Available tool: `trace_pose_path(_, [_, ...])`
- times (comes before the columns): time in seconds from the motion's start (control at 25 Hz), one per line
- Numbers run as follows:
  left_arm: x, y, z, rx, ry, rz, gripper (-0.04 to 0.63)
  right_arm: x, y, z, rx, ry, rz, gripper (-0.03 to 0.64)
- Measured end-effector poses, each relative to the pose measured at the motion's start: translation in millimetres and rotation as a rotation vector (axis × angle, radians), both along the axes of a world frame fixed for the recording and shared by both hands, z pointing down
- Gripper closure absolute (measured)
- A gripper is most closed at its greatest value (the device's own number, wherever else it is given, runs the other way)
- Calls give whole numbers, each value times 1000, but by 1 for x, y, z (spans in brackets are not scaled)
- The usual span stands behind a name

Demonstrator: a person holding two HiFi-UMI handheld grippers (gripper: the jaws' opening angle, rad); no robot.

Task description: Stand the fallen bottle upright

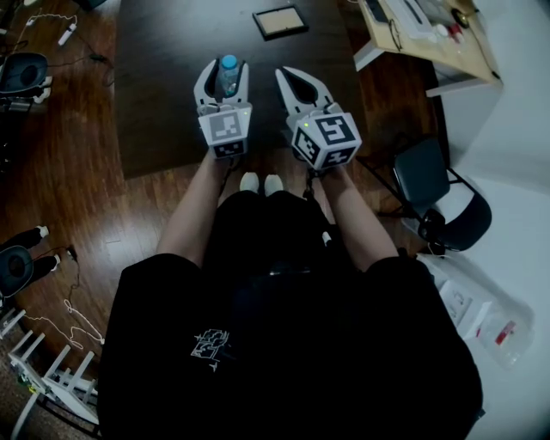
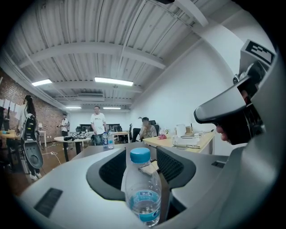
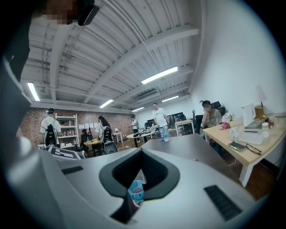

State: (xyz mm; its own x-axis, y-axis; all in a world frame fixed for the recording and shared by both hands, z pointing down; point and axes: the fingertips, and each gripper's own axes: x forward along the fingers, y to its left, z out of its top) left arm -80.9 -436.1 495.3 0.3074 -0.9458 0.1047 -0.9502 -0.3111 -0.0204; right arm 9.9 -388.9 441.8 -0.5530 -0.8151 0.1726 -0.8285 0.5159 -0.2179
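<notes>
While the bottle (image 1: 227, 82) stands upright on the dark table (image 1: 155, 86), left gripper (image 1: 225, 67) jaws bracket it, spread, pads apparently clear, likely guarding against a topple. Right gripper (image 1: 292, 77) closed, empty, parked alongside.

Dark table (image 1: 155, 129) on a wood floor (image 1: 60, 198). We note a framed panel (image 1: 279, 21) lying flat near the table's far edge. To the right is a cluttered light wooden desk (image 1: 430, 47), with a black chair (image 1: 425, 172) near it. Cables (image 1: 73, 314) trail over the floor at left, near a white rack (image 1: 34, 365).

Beyond the table we see a standing person in a white shirt (image 2: 97, 121), a seated person (image 2: 146, 129) by the desk, and two far bottles (image 2: 107, 141) at the table's far end. A brick wall (image 2: 11, 91) stands at left. Strip lights (image 2: 114, 81) hang on a ribbed ceiling (image 2: 89, 36).
</notes>
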Motion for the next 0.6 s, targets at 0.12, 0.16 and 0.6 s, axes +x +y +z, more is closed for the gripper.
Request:
trace_pose_path(0.12, [-8, 12, -10, -14, 14, -23, 385, 1, 4, -7, 4, -14, 3, 594])
trace_pose_path(0.16, [-12, 17, -17, -4, 15, -33, 391, 1, 5, -9, 6, -21, 5, 594])
trace_pose_path(0.6, [-7, 82, -57, 37, 18, -53, 606, 9, 38, -23, 46, -49, -15, 594])
